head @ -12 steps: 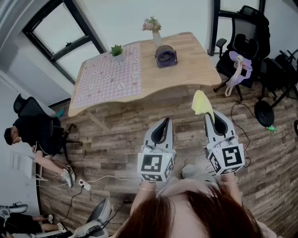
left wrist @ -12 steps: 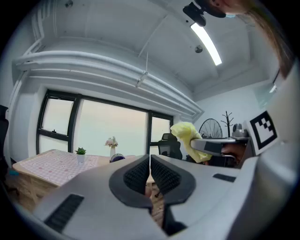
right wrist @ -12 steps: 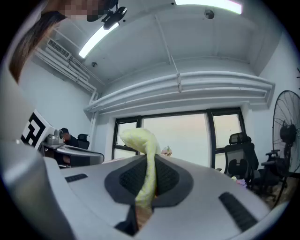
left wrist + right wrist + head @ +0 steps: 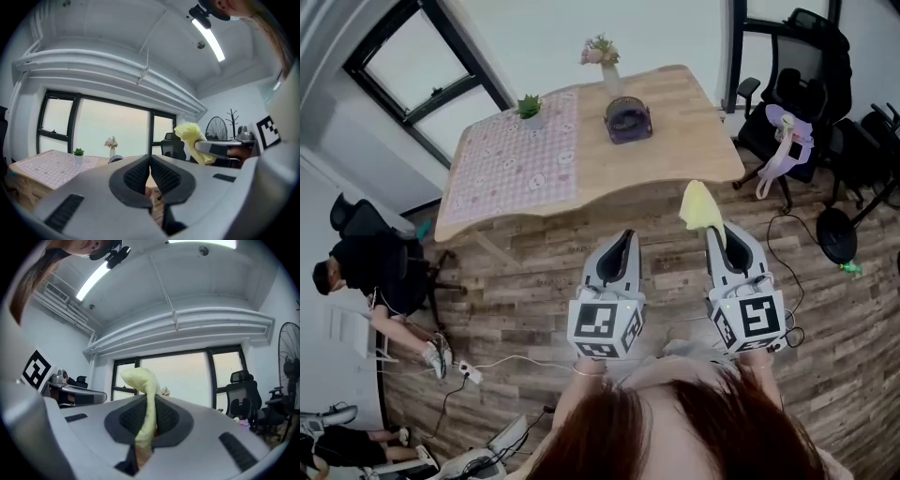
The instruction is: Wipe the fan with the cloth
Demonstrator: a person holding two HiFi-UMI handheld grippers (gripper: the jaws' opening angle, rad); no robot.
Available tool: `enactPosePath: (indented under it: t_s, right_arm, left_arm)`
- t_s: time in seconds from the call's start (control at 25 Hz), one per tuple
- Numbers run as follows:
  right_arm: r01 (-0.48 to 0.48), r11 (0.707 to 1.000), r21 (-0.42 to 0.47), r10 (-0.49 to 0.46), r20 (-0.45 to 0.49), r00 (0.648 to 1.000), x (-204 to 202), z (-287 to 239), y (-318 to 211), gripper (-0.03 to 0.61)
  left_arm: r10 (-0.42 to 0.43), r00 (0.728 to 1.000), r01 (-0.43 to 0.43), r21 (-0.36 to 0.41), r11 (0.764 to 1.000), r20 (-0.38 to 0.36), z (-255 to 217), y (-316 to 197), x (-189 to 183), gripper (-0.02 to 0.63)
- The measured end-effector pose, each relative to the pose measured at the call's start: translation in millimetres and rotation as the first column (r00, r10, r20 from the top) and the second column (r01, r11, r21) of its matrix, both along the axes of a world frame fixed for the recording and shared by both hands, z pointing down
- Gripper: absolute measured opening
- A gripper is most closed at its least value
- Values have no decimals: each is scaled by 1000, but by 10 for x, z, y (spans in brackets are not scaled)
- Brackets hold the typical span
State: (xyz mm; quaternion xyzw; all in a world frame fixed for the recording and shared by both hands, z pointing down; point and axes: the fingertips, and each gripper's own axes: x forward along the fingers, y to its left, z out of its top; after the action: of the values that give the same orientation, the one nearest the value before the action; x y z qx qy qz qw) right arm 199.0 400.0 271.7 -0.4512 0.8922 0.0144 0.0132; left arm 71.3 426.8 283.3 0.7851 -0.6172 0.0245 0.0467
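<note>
Head view, nearest first: the person's hair fills the bottom edge, and both marker cubes sit just short of the desk (image 4: 675, 159).

- The left claw (image 4: 622, 240) and right claw (image 4: 713, 232) are held side by side over the plank floor (image 4: 534, 272), on the near side of the desk and apart from it.
- Left gripper view: the left claw (image 4: 150, 163) has its ribbed pads pressed together with nothing between them. This view also catches the right claw (image 4: 213, 149) side-on, with the yellow cloth (image 4: 190, 137) bunched at its tip.
- Right gripper view: the right claw (image 4: 149, 414) is clamped on the yellow cloth (image 4: 142, 390), which runs up between the pads and flops over above them. The head view shows only the cloth's free end (image 4: 698, 206) standing up from the tips, just short of the desk's near edge.
- The purple fan (image 4: 628, 119), a small caged unit, stands toward the far side of the desk, well apart from both claws. No gripper view shows it clearly.

Desk top: light wood, with a pink checked mat (image 4: 516, 155) over its left half. A potted plant (image 4: 530, 105) stands at the mat's far edge and a vase of flowers (image 4: 602, 54) at the desk's far rim.

Room:
- Black office chairs (image 4: 792, 94) stand right of the desk.
- A seated person (image 4: 358, 267) is left of the desk.
- A black-framed window (image 4: 422, 66) is beyond its left corner.
- The gripper views alone show the ceiling strip light (image 4: 209, 32) and a standing fan (image 4: 288, 362).
</note>
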Motion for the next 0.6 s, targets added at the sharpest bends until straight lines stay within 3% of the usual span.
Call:
enactPosePath:
  t_s: [0.6]
  right_arm:
    - [69, 997, -40, -67, 65, 996, 69, 68, -864, 25]
  left_arm:
    - [-73, 997, 74, -14, 997, 23, 12, -720, 148, 13]
